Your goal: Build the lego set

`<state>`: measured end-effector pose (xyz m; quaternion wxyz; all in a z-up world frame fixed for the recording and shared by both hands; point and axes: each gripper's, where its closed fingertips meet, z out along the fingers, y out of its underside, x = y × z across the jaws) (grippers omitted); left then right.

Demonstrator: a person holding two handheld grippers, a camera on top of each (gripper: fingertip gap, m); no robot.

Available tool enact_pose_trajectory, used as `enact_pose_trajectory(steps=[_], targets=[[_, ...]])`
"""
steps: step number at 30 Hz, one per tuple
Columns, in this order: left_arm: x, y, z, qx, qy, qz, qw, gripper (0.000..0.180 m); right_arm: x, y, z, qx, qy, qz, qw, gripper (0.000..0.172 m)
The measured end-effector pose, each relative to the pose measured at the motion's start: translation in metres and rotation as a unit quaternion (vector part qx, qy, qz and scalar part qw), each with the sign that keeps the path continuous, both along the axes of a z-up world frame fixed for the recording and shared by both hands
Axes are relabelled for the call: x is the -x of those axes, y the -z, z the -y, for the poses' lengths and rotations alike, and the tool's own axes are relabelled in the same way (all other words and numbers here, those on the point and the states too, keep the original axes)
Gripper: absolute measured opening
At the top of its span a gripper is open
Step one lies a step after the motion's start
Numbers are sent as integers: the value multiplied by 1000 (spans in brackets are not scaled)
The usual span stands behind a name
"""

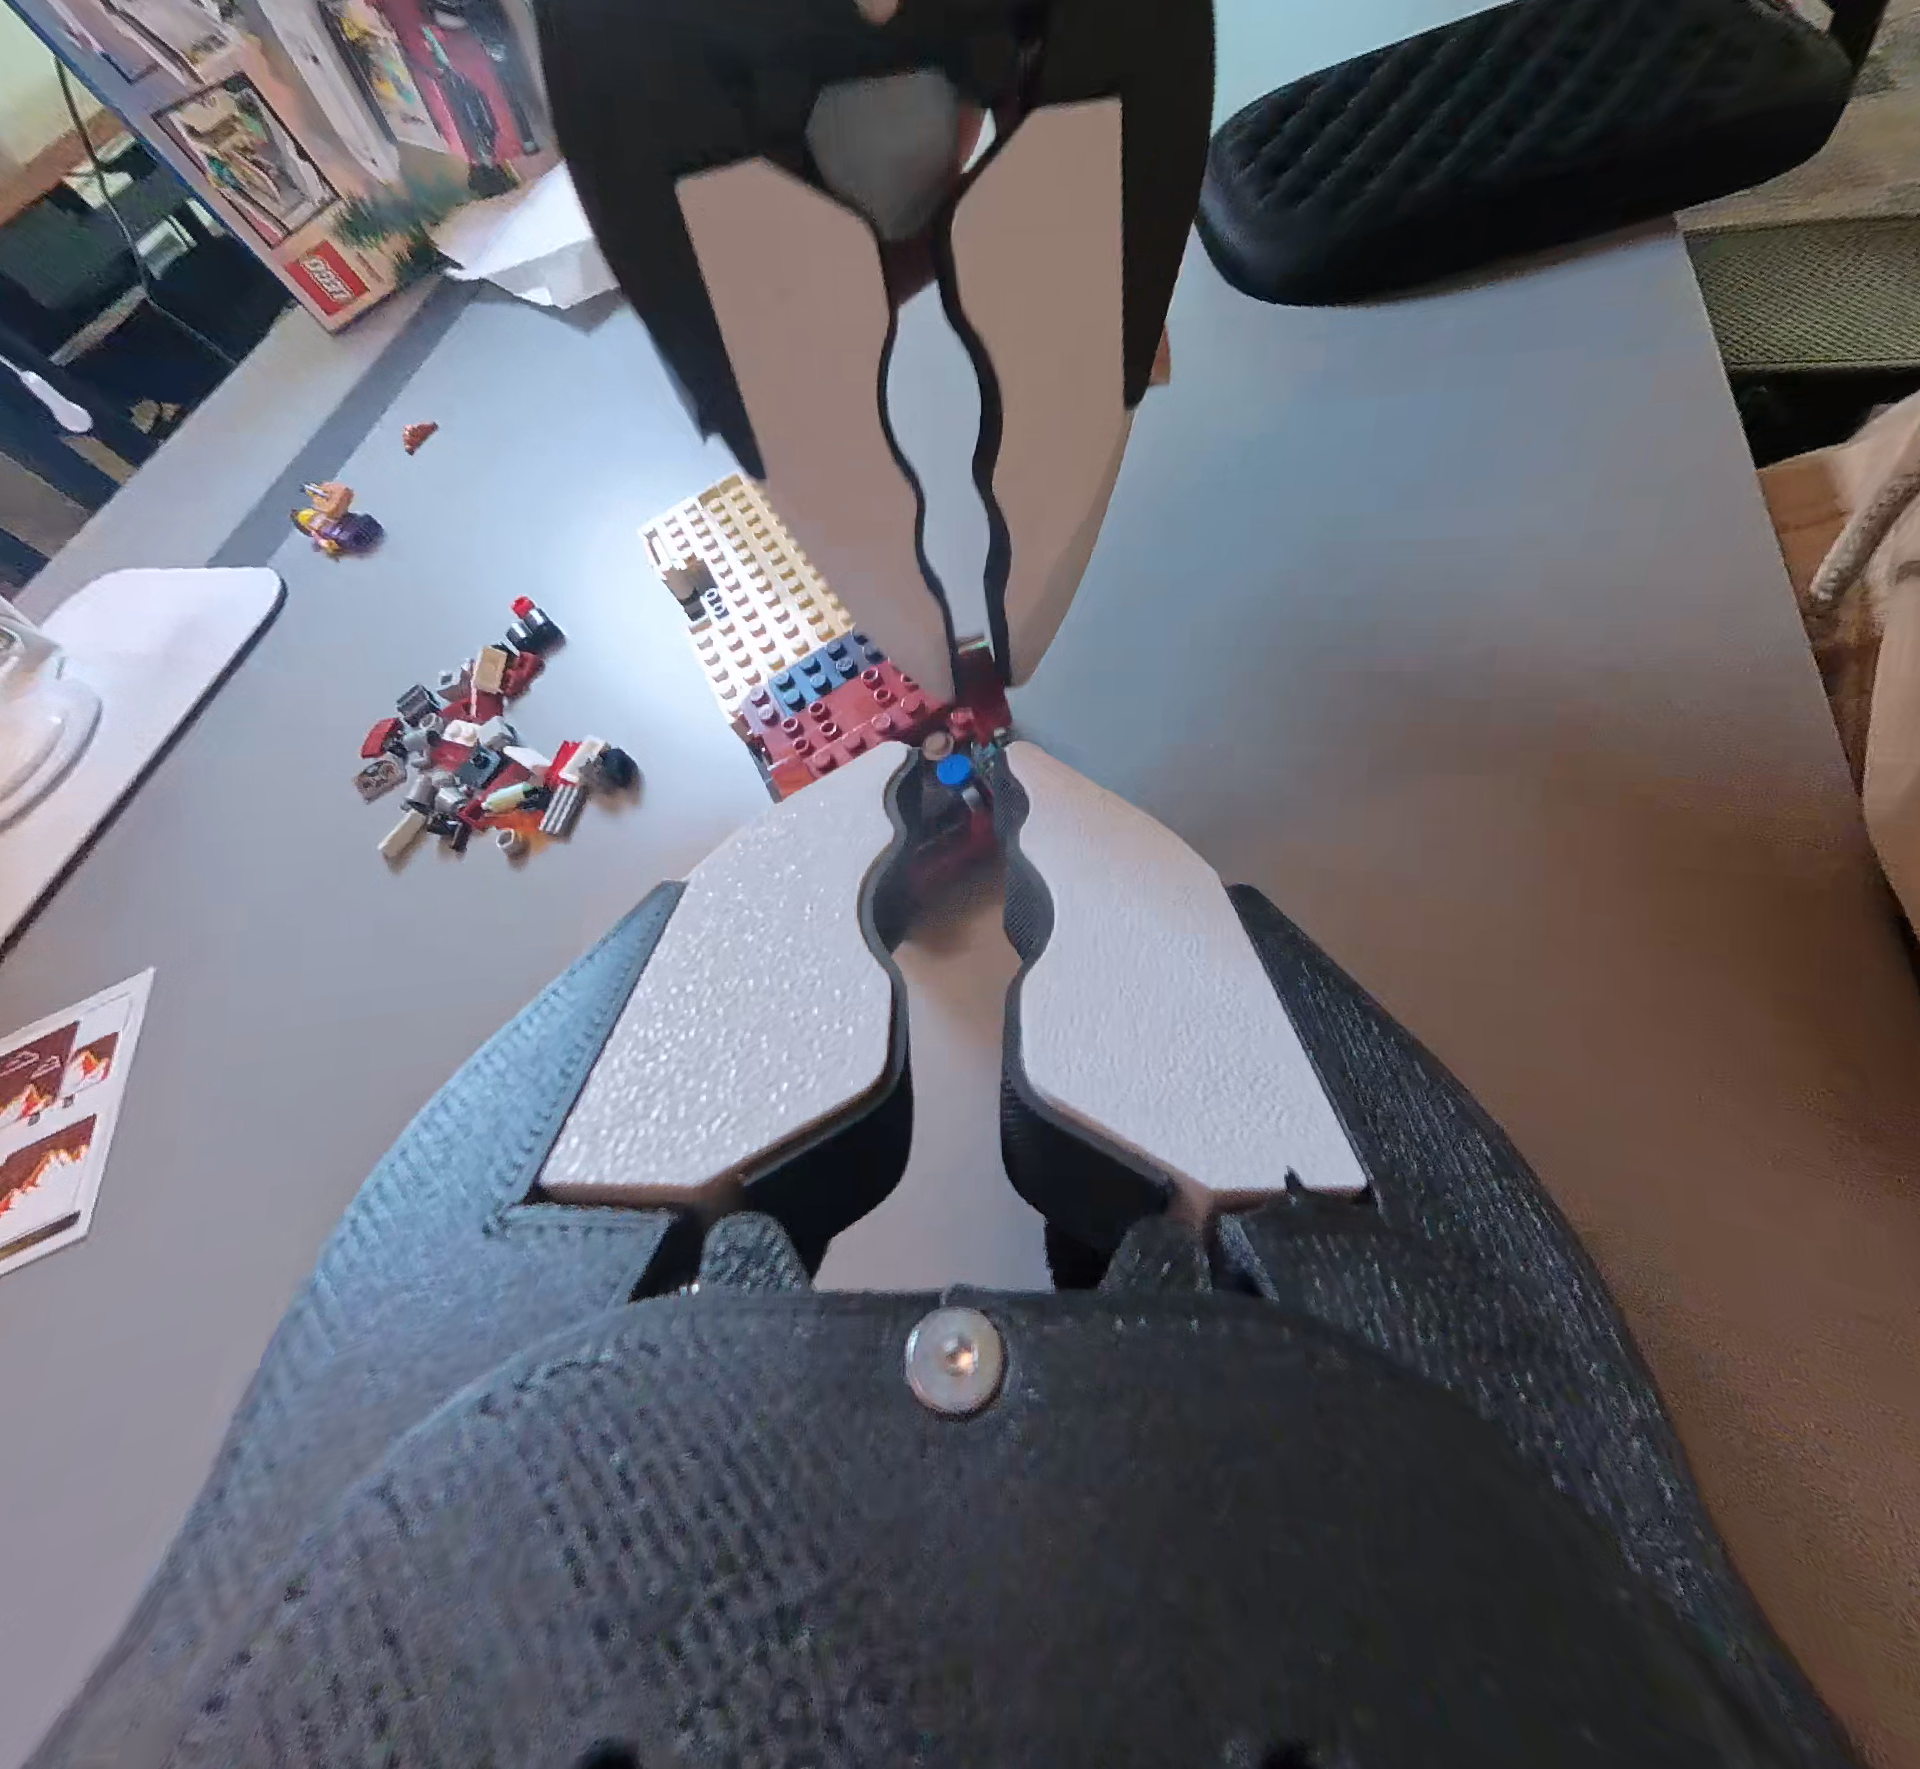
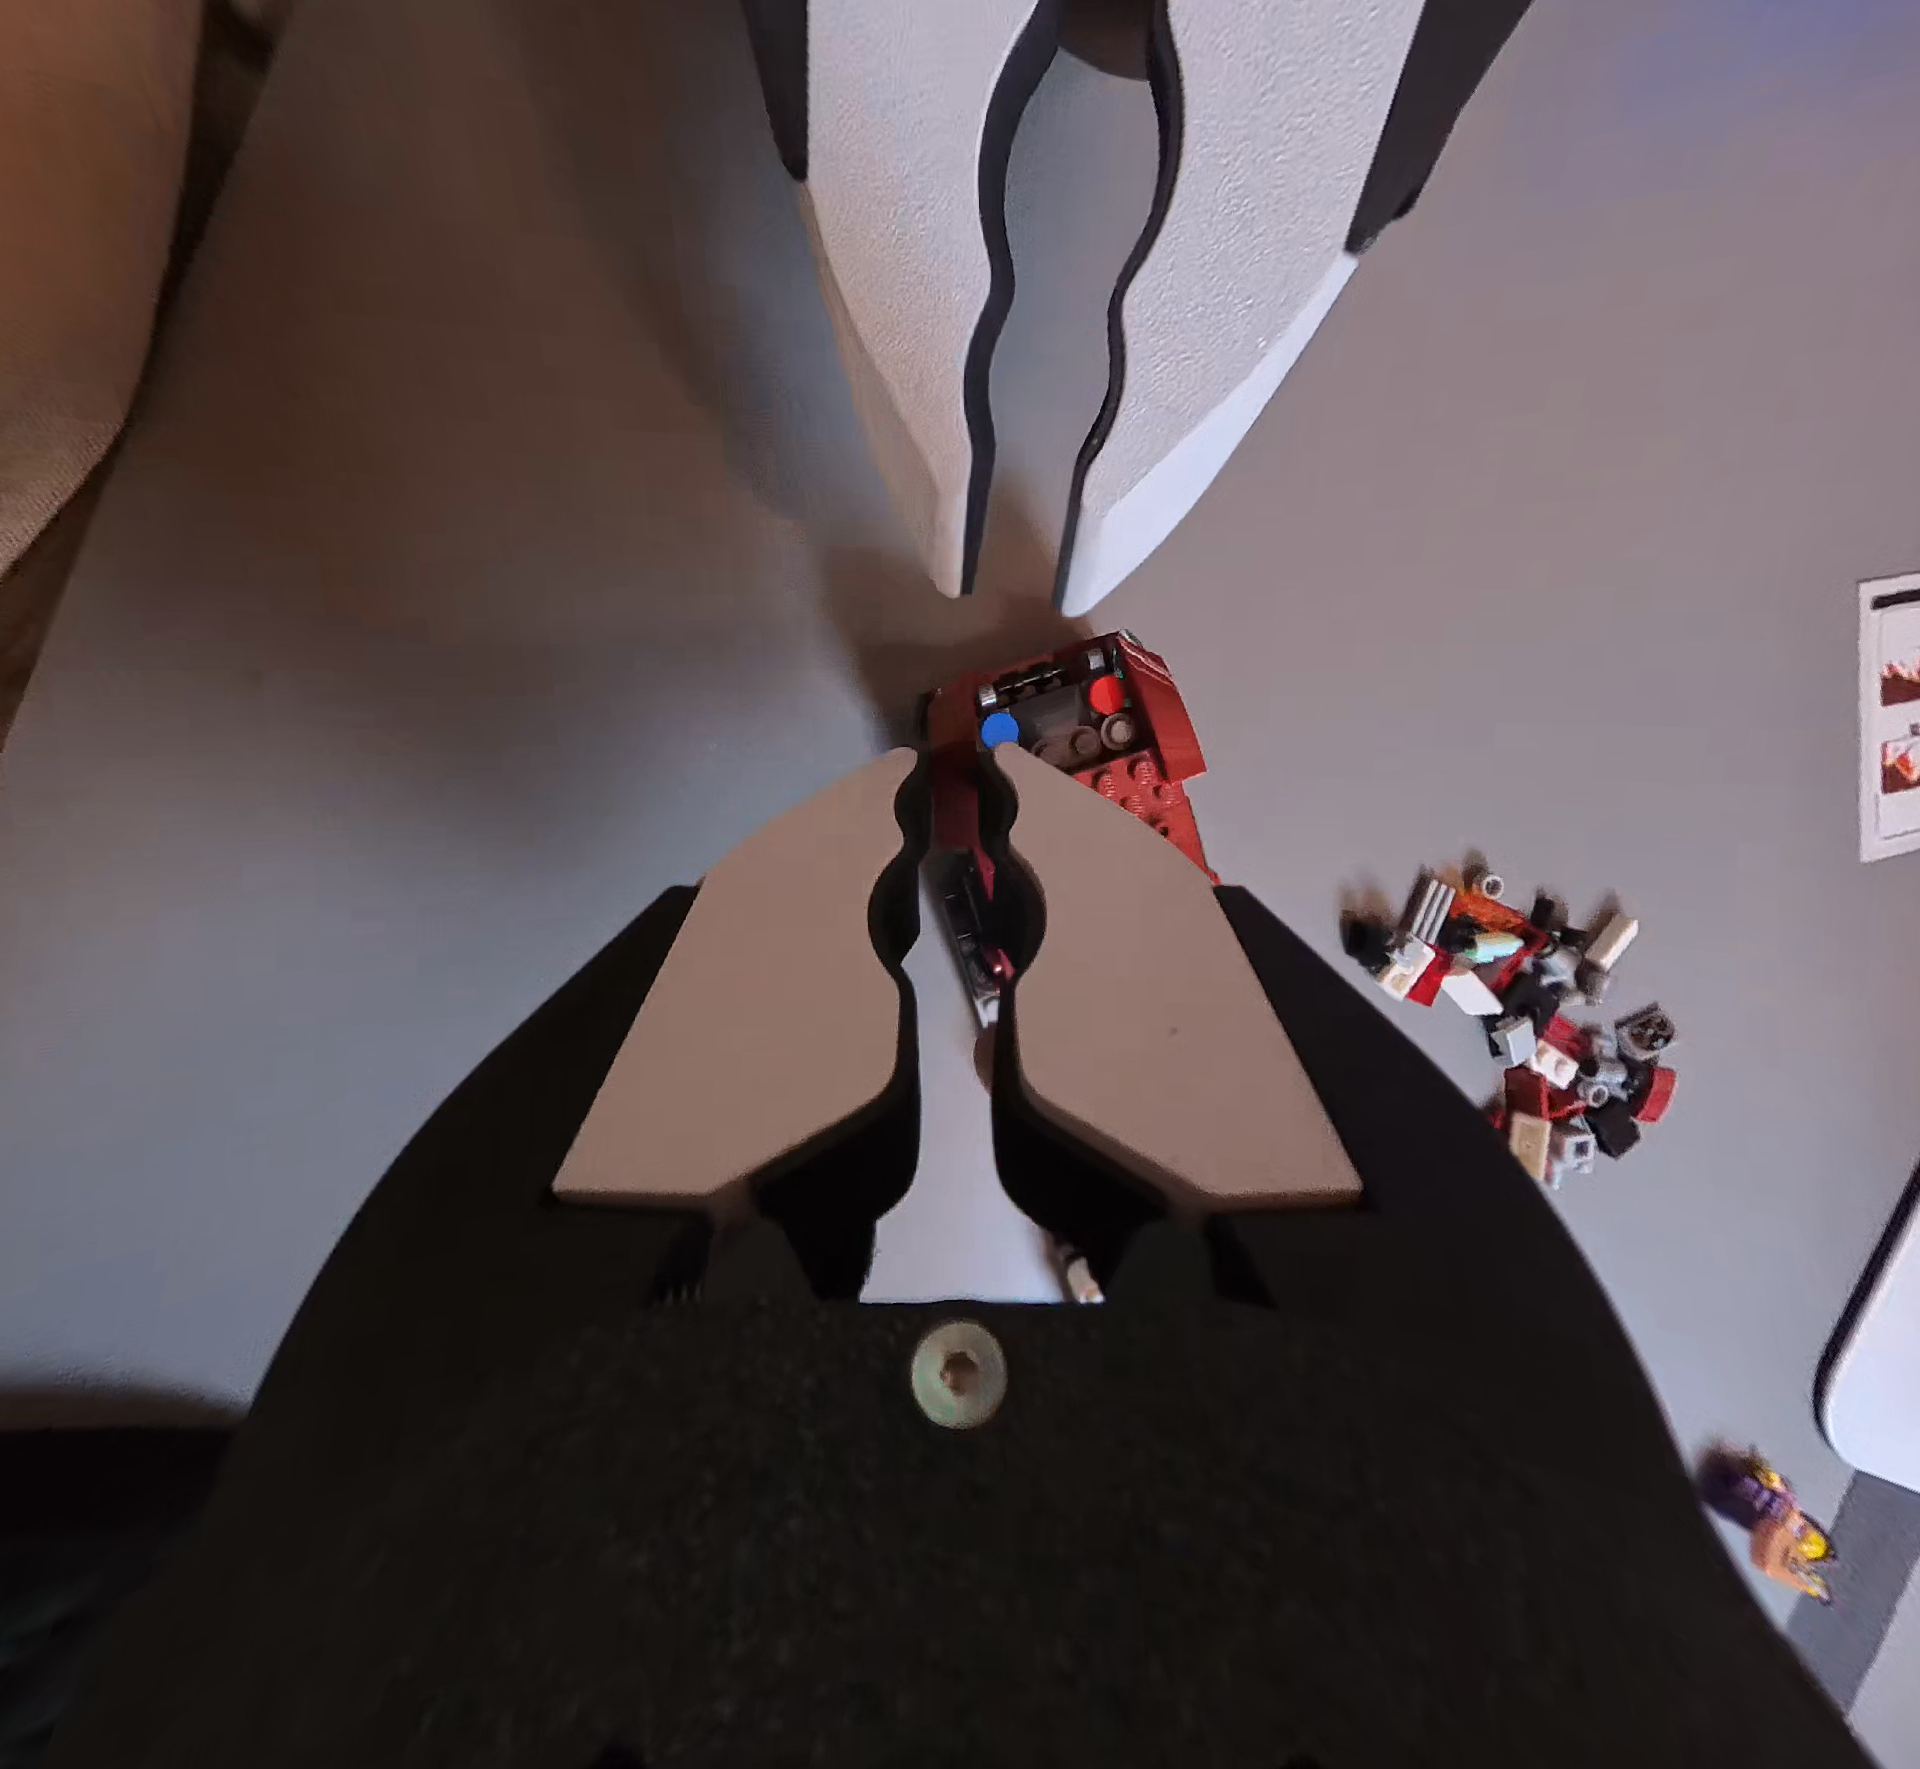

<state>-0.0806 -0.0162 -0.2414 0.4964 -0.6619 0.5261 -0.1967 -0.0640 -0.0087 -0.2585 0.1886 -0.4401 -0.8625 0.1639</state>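
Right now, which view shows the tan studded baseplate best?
The left wrist view: the tan baseplate lies in plain sight on the grey table, partly behind the right gripper. In the right wrist view that gripper's own body hides the plate almost entirely.

Looking down close from opposite sides at the dark red brick model on the grey table; sharing the loose brick pile beside the model.
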Motion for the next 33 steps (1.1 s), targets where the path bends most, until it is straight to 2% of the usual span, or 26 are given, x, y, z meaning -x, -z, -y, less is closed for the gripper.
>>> enact_pose_trajectory(steps=[11, 15, 27, 33], targets=[[-13, 21, -3, 1, -24, -50, 998, 9, 3, 7, -1, -8, -52, 53, 997, 9], [-13, 23, -7, 6, -39, -49, 998, 5, 3, 6, -2, -7, -57, 47, 997, 8], [-13, 24, -11, 34, -59, -31, 997, 12, 5, 4, -1, 1, -77, 23, 997, 8], [-14, 28, -10, 37, -59, -41, 997, 8, 6, 7, -1, 9, -85, 13, 996, 8]])
